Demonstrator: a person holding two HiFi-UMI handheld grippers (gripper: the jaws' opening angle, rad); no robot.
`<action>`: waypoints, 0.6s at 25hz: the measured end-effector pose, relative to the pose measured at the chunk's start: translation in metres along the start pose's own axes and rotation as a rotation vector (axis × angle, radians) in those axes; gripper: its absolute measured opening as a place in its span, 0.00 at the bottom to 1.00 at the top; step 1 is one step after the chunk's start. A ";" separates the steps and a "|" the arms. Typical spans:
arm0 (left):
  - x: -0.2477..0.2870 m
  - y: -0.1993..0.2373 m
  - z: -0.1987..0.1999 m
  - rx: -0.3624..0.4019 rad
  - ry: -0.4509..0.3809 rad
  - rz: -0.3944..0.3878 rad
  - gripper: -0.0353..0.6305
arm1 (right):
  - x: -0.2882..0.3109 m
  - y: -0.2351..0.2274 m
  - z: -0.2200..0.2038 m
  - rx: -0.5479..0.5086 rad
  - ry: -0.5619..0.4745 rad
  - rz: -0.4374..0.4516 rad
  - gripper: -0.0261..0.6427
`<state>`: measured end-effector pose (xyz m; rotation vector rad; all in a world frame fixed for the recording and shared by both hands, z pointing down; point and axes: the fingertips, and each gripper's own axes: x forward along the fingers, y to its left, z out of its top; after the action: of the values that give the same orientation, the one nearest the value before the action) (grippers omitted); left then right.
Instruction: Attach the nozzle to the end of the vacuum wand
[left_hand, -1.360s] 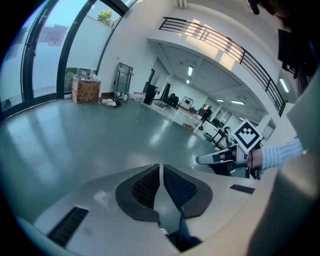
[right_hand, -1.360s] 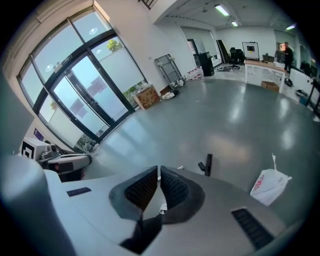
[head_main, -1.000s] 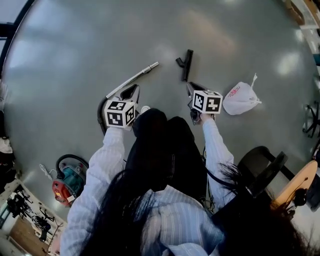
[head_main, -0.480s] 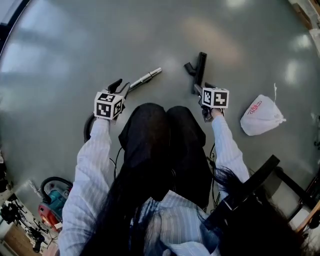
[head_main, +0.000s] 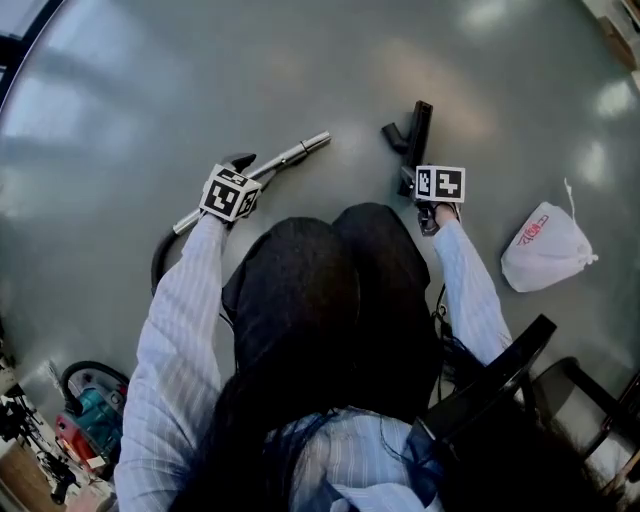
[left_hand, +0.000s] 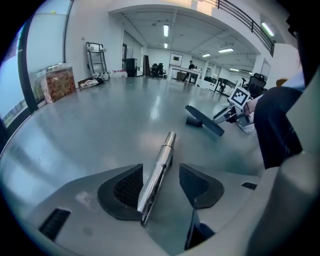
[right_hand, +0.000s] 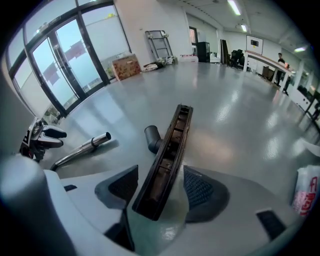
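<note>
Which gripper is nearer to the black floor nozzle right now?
Right. The right gripper straddles the nozzle, which lies between its opening jaws, ungripped. The left gripper is away to the nozzle's left in the head view, its opening jaws around the vacuum wand.

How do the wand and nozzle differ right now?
The wand is shiny silver; the nozzle is black. The wand is a slim round tube; the nozzle a flat bar with a side socket. Both lie on the floor, between the opening jaws of left gripper and right gripper.
</note>
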<state>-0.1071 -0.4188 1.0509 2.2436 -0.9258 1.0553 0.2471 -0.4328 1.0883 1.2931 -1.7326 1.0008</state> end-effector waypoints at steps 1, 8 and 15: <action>0.010 0.003 -0.006 0.016 0.021 0.004 0.37 | 0.006 -0.002 -0.001 -0.014 0.007 -0.007 0.44; 0.061 0.027 -0.047 0.050 0.172 0.007 0.39 | 0.038 -0.008 -0.005 -0.072 0.078 -0.029 0.44; 0.076 0.017 -0.060 0.109 0.189 -0.029 0.39 | 0.046 -0.007 -0.004 -0.053 0.070 -0.064 0.44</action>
<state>-0.1124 -0.4181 1.1488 2.1895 -0.7712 1.3071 0.2442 -0.4485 1.1326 1.2574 -1.6436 0.9459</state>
